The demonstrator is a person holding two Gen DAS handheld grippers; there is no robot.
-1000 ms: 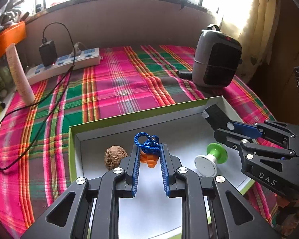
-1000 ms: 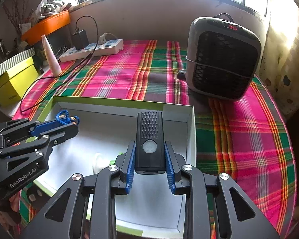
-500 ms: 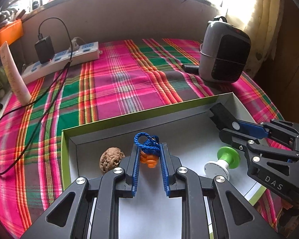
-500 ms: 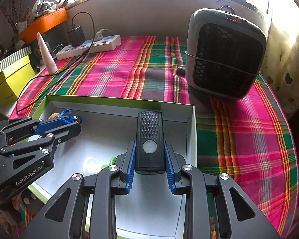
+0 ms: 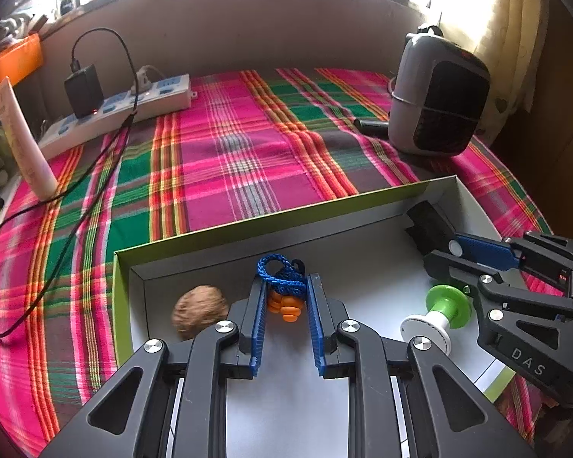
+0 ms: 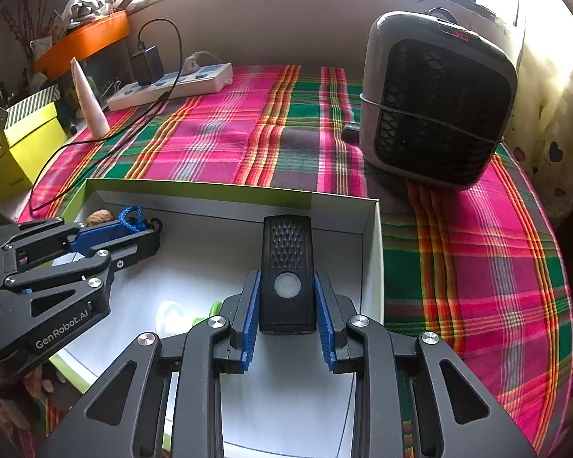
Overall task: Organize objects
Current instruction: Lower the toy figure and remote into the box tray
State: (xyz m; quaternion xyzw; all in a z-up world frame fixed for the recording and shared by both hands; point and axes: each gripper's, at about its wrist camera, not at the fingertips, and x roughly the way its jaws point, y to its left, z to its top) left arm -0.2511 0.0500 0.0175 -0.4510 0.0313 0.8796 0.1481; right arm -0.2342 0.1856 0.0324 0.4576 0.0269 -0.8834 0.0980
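a: what's between the left gripper point(image 5: 284, 297) jaws?

b: a small orange charm point(image 5: 283, 305) with a blue cord point(image 5: 280, 276) bunched on top. the blue pads are closed on it, near the tips, and it hangs over the white floor of the box point(image 5: 210, 234).

a: and the right gripper point(image 6: 287, 299)?

b: clamped on a black remote point(image 6: 286, 267), upright between the pads, round button facing the camera, top end sticking out past the fingertips. it's also over the box, near the right wall.

a: what lies in the box itself?

b: a walnut point(image 5: 199, 311) just left of the left fingers, close to the box's far-left corner. right of them a green and white spool point(image 5: 437, 318) lies on its side, just below the right gripper as the left camera sees it. from the right camera the spool is mostly hidden behind the finger links.

a: are the two grippers touching?

b: no, apart, both pointing down into the box from the near side, angled toward each other.

a: and around the box?

b: it sits on a pink and green plaid cloth point(image 5: 229, 152). a grey heater point(image 6: 435, 99) stands beyond its far-right corner. at the back left there's a white power strip point(image 5: 122, 114) with a black adapter point(image 5: 83, 89) plugged in, its cable looping over the cloth. a pale tube point(image 5: 23, 141) stands on end at the left edge. the right camera also shows a yellow carton point(image 6: 26, 145) off the table's left side.
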